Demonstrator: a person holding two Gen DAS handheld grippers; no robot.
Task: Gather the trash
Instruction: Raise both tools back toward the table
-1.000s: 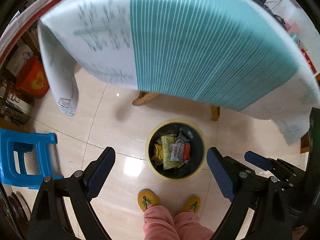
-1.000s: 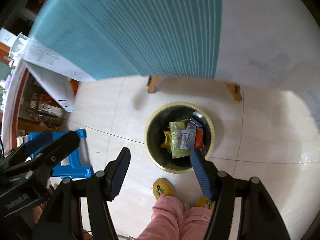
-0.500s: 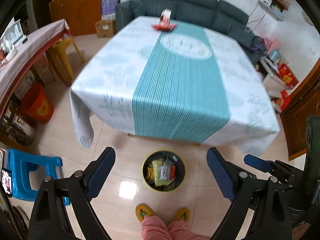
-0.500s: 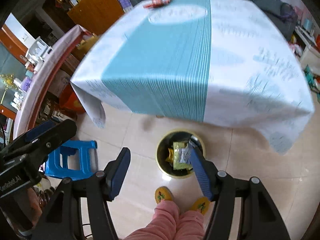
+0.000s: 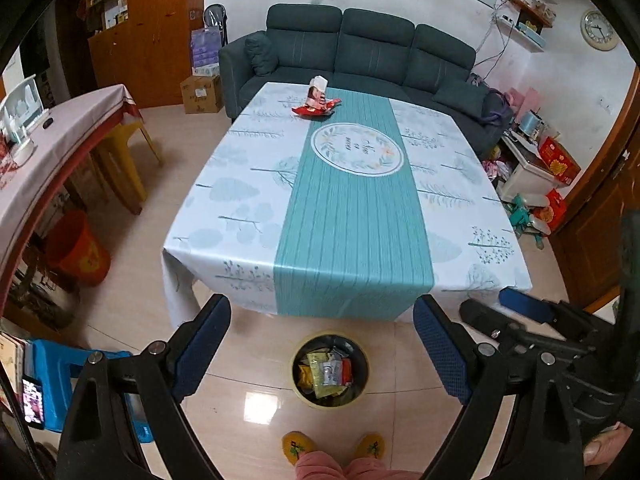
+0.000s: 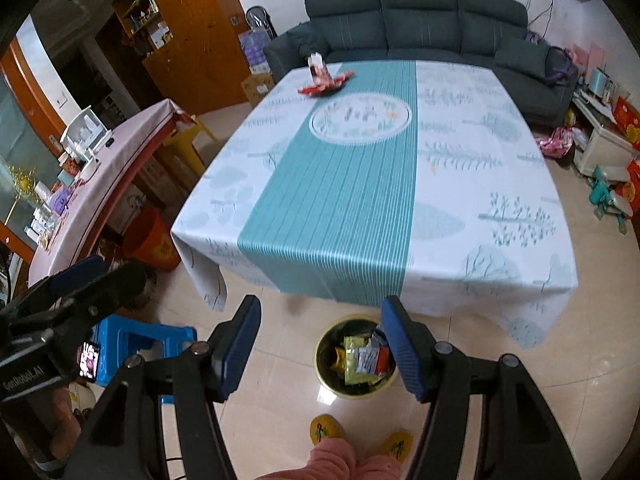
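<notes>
A round yellow-rimmed trash bin [image 5: 301, 357] [image 6: 325, 344] stands on the floor in front of the table, holding several snack wrappers. A red wrapper [image 5: 316, 108] [image 6: 325, 83] and a small upright carton [image 5: 318, 87] [image 6: 317, 62] lie at the table's far end. My left gripper [image 5: 322, 350] is open and empty, held high above the bin. My right gripper [image 6: 320, 346] is open and empty, also above the bin. The right gripper shows at the right of the left wrist view [image 5: 520, 312].
The table has a white and teal cloth [image 5: 352, 208] [image 6: 360, 184]. A dark sofa [image 5: 360, 52] stands behind it. A blue stool [image 5: 52, 376] [image 6: 140, 340], an orange bucket [image 5: 76, 248] and a side table [image 5: 48, 140] are at the left. My yellow slippers [image 5: 296, 446] stand near the bin.
Both grippers have risen and tilted up from close above the bin. The whole table top and the sofa have come into view. Both stay open.
</notes>
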